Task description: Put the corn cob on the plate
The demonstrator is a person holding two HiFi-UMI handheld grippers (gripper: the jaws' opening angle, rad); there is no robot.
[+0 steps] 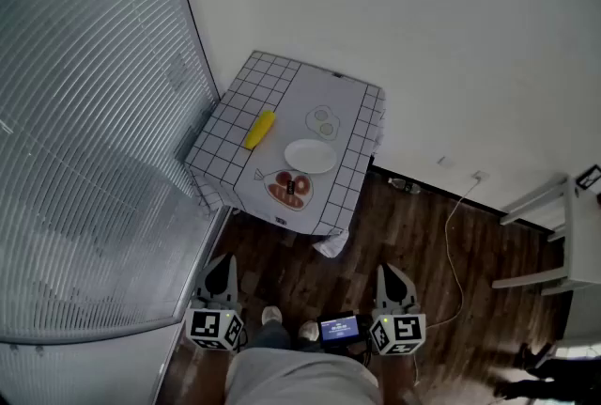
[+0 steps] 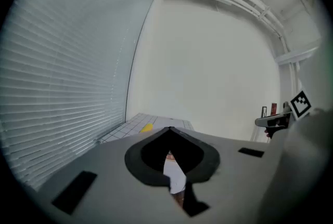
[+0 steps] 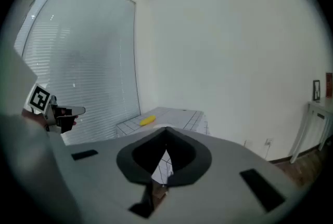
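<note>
A yellow corn cob (image 1: 260, 129) lies on the left part of a small table with a checked cloth (image 1: 228, 126). To its right on the cloth sits a plain white plate (image 1: 310, 155). Both grippers hang low near the person's body, well short of the table. The left gripper (image 1: 222, 273) and the right gripper (image 1: 393, 279) both have their jaws together with nothing in them. In the left gripper view the left gripper (image 2: 169, 130) points toward the far corn cob (image 2: 146, 127). The right gripper (image 3: 166, 129) likewise looks at the corn cob (image 3: 148, 120) from afar.
A printed food picture (image 1: 289, 189) and a small glass item (image 1: 324, 121) also lie on the cloth. Window blinds (image 1: 84, 131) fill the left side and a white wall stands behind the table. A white shelf unit (image 1: 568, 239) and a floor cable (image 1: 455, 234) are at the right.
</note>
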